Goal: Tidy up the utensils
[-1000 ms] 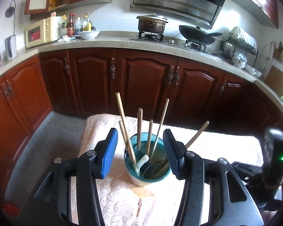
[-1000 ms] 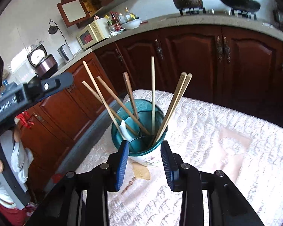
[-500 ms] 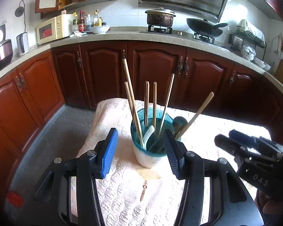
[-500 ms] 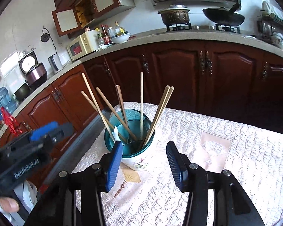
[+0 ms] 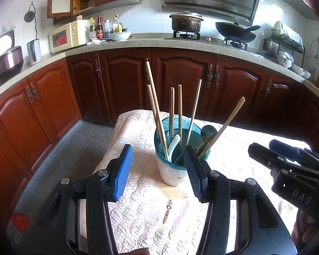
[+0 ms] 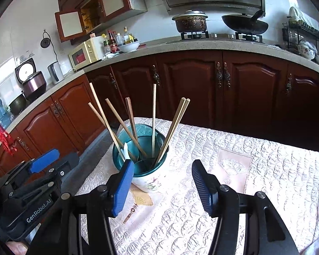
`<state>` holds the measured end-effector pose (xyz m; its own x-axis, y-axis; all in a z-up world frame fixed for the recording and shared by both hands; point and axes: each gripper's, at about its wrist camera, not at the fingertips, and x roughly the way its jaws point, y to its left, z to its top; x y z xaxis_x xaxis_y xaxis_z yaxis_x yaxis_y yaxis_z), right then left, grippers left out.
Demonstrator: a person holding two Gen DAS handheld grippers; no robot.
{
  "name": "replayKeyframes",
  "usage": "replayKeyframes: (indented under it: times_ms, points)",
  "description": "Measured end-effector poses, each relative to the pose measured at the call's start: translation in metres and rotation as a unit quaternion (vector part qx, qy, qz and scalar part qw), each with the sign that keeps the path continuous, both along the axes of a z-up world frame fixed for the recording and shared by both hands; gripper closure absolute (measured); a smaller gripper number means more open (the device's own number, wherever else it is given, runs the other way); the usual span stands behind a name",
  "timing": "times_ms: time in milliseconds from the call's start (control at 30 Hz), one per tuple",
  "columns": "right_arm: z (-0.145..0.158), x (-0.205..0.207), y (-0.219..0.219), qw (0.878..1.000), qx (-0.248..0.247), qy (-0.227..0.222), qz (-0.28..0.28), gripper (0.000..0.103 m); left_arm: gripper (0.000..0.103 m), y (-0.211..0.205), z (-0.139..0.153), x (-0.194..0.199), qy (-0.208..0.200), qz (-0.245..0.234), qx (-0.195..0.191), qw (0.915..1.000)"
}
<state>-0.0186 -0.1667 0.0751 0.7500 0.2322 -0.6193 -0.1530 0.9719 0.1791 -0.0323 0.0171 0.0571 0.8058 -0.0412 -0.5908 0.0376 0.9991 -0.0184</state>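
A white cup with a teal rim [image 5: 171,175] [image 6: 147,181] stands upright on the quilted table cloth [image 5: 142,214] [image 6: 265,180]. It holds several wooden chopsticks [image 5: 157,114] [image 6: 153,116], a white spoon [image 5: 174,143] and a dark metal spoon [image 5: 208,132]. My left gripper [image 5: 158,171] is open and empty, just in front of the cup. My right gripper [image 6: 162,186] is open and empty, near the cup's front right. Each gripper shows in the other's view, the right one [image 5: 287,170] and the left one [image 6: 32,180].
A small fan charm with a tassel [image 5: 174,195] [image 6: 141,200] lies on the cloth before the cup. Dark wood cabinets [image 5: 180,80] and a counter with pot [image 5: 186,22], wok [image 5: 236,33] and microwave [image 5: 68,35] run behind. The floor [image 5: 74,148] lies left of the table.
Both grippers have drawn back from the cup and risen. The right gripper's jaws have opened wider. The cup and utensils have not moved.
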Motion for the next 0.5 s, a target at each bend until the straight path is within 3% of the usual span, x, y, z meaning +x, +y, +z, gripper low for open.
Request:
replayKeyframes:
  times_ms: [500]
  points:
    - [0.0003, -0.0035, 0.0106, 1.0, -0.021, -0.007, 0.005, 0.047, 0.054, 0.0016, -0.0019, -0.0024, -0.007, 0.016, 0.01, 0.9998]
